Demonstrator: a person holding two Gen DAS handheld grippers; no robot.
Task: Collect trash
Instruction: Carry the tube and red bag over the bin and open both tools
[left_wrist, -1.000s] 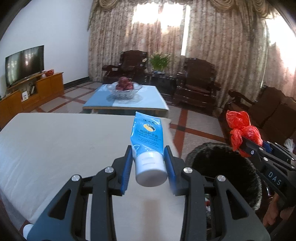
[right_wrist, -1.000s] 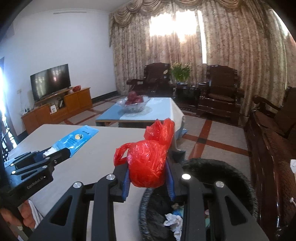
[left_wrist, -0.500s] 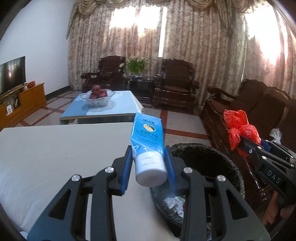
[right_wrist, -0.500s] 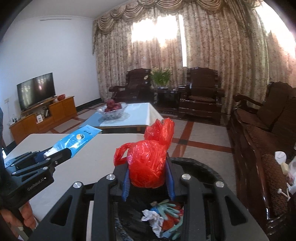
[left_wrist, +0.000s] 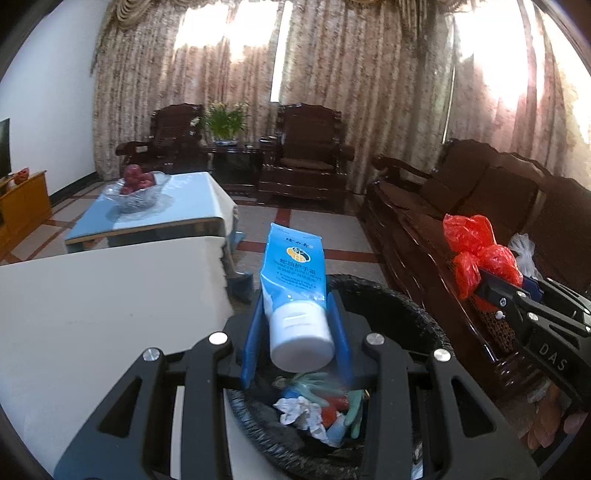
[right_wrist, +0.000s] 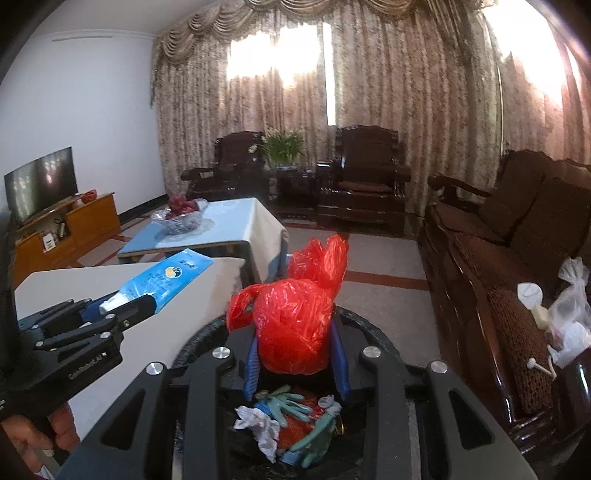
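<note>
My left gripper (left_wrist: 295, 332) is shut on a blue tube with a white cap (left_wrist: 295, 288) and holds it over the black trash bin (left_wrist: 417, 314). My right gripper (right_wrist: 295, 354) is shut on a knotted red plastic bag (right_wrist: 295, 317) and holds it over the same bin (right_wrist: 199, 339). The bin holds crumpled tissue, green gloves and other scraps (right_wrist: 291, 421). The red bag shows at the right of the left wrist view (left_wrist: 476, 251). The tube shows at the left of the right wrist view (right_wrist: 166, 280).
A white table (left_wrist: 103, 295) lies left of the bin. A dark wooden sofa (right_wrist: 517, 258) runs along the right, with clear bags and a small bottle (right_wrist: 561, 314) on it. A blue coffee table with a fruit bowl (right_wrist: 184, 218) stands behind.
Both grippers have moved right, off the white table, and now hang over the bin. The bin's contents have come into view. Both grips are unchanged.
</note>
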